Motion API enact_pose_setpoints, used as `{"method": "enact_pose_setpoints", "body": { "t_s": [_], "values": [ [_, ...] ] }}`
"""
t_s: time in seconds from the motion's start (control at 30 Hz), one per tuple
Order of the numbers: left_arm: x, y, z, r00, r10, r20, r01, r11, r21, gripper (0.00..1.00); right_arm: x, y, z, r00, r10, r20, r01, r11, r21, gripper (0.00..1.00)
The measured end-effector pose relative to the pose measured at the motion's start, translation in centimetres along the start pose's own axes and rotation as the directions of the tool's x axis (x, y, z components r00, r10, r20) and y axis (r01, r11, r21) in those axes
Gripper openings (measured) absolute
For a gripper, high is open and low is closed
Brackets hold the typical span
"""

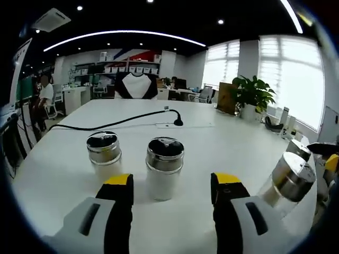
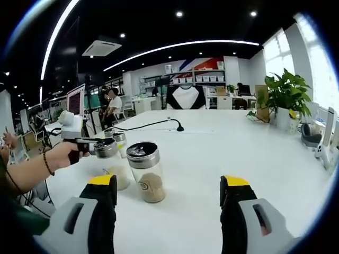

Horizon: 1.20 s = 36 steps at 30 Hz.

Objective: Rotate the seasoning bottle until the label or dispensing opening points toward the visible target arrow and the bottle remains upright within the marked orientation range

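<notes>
The left gripper (image 1: 172, 186) is standing wide open before a bottle (image 1: 164, 168). The right gripper (image 2: 169, 189) is standing wide open, empty, over the table (image 2: 212, 153).

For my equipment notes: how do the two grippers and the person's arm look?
Each gripper, left gripper and right gripper, has two black fingers with yellow tips on pale grey housings with dark slots. The person's hand holds a black handle; the wrist wears a dark bead bracelet.
</notes>
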<state>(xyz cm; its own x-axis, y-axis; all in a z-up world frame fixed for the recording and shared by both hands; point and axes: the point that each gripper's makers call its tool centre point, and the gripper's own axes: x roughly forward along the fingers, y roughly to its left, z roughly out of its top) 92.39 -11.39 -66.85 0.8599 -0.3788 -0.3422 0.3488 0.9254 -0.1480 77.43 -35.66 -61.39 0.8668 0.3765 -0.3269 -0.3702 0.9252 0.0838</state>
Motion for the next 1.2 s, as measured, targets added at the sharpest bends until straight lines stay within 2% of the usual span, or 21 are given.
{"method": "enact_pose_setpoints", "body": {
  "t_s": [0.17, 0.47, 0.53, 0.73, 0.8, 0.93, 1.03, 1.2],
  "values": [
    [1.3, 0.0, -0.1, 1.000, -0.009, -0.011, 0.009, 1.000, -0.001, 0.61, -0.1, 0.1, 0.3, 1.000, 0.004, 0.005, -0.004, 1.000, -0.001, 0.82],
    [2.9, 0.5, -0.3, 0.999, 0.022, -0.035, -0.021, 1.000, 0.013, 0.55, -0.5, -0.4, -0.2, 1.000, -0.012, -0.009, 0.012, 1.000, 0.002, 0.82],
    [3.0, 0.7, 0.0, 0.999, 0.031, -0.019, -0.030, 0.999, 0.036, 0.52, -0.4, -0.3, -0.3, 1.000, -0.009, -0.010, 0.010, 1.000, 0.005, 0.82],
    [3.5, 0.9, -0.4, 0.998, 0.055, -0.031, -0.054, 0.998, 0.034, 0.52, -0.4, 0.3, 0.2, 1.000, 0.014, 0.001, -0.014, 0.999, 0.029, 0.81],
    [3.8, 1.1, -1.0, 0.997, 0.065, -0.051, -0.063, 0.997, 0.055, 0.48, -0.3, 0.3, 0.4, 1.000, 0.007, 0.001, -0.007, 1.000, 0.013, 0.81],
    [4.0, 1.3, -1.3, 0.996, 0.068, -0.058, -0.066, 0.997, 0.035, 0.37, -0.5, 0.2, 0.6, 1.000, 0.011, 0.010, -0.011, 1.000, 0.023, 0.81],
    [4.1, 1.3, -1.2, 0.995, 0.077, -0.055, -0.073, 0.994, 0.083, 0.36, -0.6, -0.1, 0.3, 1.000, 0.003, 0.002, -0.004, 1.000, 0.021, 0.81],
    [4.1, 1.4, -1.2, 0.997, 0.071, -0.040, -0.067, 0.994, 0.091, 0.36, -0.7, -0.3, -0.2, 1.000, -0.001, -0.009, 0.001, 1.000, 0.032, 0.81]
  ]
}}
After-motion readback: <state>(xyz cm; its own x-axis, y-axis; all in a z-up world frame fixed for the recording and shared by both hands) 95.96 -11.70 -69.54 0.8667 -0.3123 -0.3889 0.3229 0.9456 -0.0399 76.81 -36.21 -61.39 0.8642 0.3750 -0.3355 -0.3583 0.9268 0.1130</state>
